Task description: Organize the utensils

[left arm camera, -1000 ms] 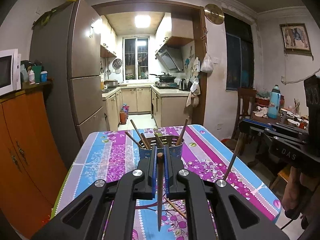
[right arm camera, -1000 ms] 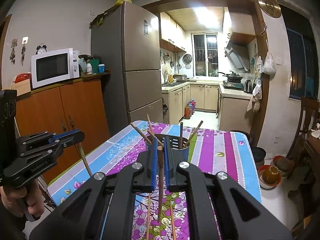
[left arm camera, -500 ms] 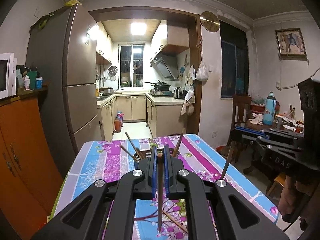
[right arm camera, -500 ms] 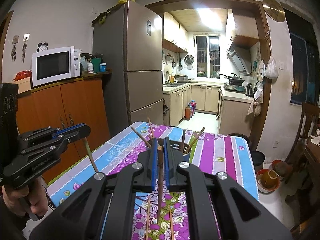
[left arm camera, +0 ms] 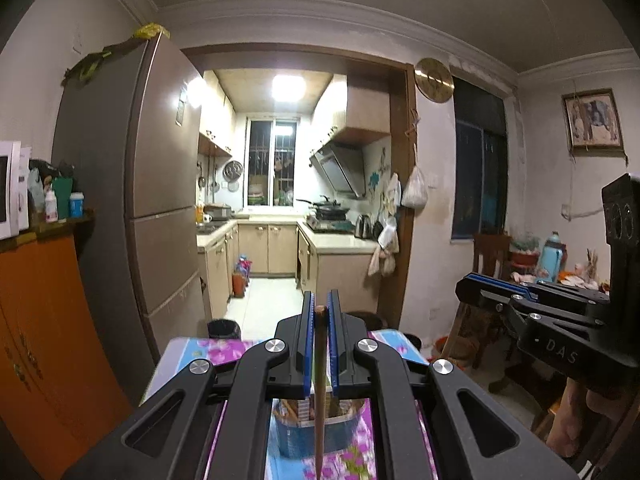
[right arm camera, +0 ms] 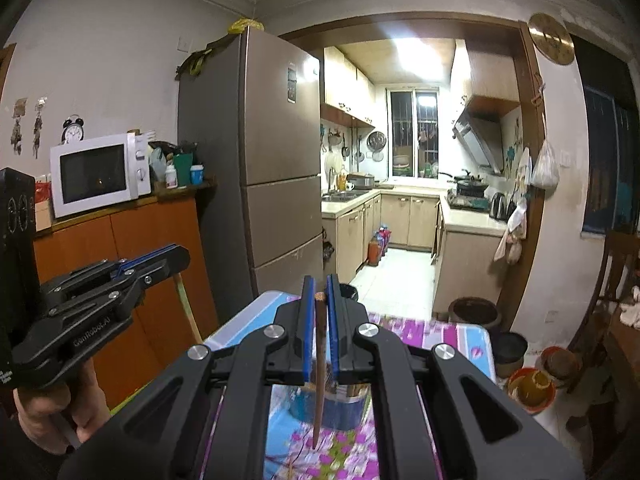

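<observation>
My left gripper (left arm camera: 320, 312) is shut on a brown chopstick (left arm camera: 319, 400) that hangs down, tip over the blue utensil cup (left arm camera: 316, 432). My right gripper (right arm camera: 319, 298) is shut on another brown chopstick (right arm camera: 318, 380), tip just in front of the cup (right arm camera: 332, 408). The cup stands on the flowered tablecloth (right arm camera: 432, 332) and holds several chopsticks. The right gripper also shows at the right of the left wrist view (left arm camera: 472, 284), the left gripper at the left of the right wrist view (right arm camera: 176, 256), each with its chopstick slanting down.
A tall fridge (right arm camera: 256, 184) and an orange cabinet (right arm camera: 128, 264) with a microwave (right arm camera: 96, 172) stand left of the table. The kitchen doorway (right arm camera: 412, 240) lies beyond. A second table with a blue bottle (left arm camera: 552, 256) and a chair stand at right. Pots sit on the floor (right arm camera: 532, 388).
Both grippers have risen and moved forward over the cup, still holding their chopsticks. The cup now lies low beneath the fingers and less of the table shows.
</observation>
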Available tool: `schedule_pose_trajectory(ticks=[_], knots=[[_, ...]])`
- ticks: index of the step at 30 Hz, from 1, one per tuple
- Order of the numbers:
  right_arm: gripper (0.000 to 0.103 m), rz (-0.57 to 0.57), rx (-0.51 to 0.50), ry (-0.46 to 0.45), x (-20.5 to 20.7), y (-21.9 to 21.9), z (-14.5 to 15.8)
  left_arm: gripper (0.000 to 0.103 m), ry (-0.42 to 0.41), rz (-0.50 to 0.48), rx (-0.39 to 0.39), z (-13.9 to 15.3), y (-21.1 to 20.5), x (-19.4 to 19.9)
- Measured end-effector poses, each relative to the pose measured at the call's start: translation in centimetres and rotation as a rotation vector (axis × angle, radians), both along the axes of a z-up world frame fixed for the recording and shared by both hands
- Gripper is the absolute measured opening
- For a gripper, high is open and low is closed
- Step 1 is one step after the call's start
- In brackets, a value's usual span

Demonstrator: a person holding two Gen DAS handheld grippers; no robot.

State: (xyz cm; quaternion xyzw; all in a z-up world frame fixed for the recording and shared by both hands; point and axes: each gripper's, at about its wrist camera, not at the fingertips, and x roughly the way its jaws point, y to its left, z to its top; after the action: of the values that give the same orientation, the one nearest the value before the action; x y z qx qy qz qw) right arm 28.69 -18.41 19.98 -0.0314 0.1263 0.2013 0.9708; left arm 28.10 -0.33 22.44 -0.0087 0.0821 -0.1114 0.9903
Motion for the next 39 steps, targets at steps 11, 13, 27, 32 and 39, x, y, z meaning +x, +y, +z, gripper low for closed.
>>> schedule_pose_trajectory(ticks=[11,13,27,32,39], knots=[[0.005,-0.031,0.008,-0.048,6.7,-0.3,4.2,0.008,-0.061,0.015,-0.010,3.2,-0.5,6.3],[0.005,-0.030,0.012,-0.042,7.7,-0.3,3.9,0.008,-0.069,0.011,-0.015,3.2,-0.6,7.3],[0.005,-0.011,0.012,0.032,13.2,0.7,-1.3,0.008,-0.071,-0.009,-0.036,-2.4,-0.6,13.7],[0.005,-0.013,0.012,0.065,14.3,0.8,-3.1,0.008,-0.047,-0.020,-0.029,-3.9,-1.0,15.0],[0.005,-0.007,0.003,0.102,15.5,1.5,-5.0,0.008,-0.008,-0.009,-0.027,-5.9,-0.6,16.4]])
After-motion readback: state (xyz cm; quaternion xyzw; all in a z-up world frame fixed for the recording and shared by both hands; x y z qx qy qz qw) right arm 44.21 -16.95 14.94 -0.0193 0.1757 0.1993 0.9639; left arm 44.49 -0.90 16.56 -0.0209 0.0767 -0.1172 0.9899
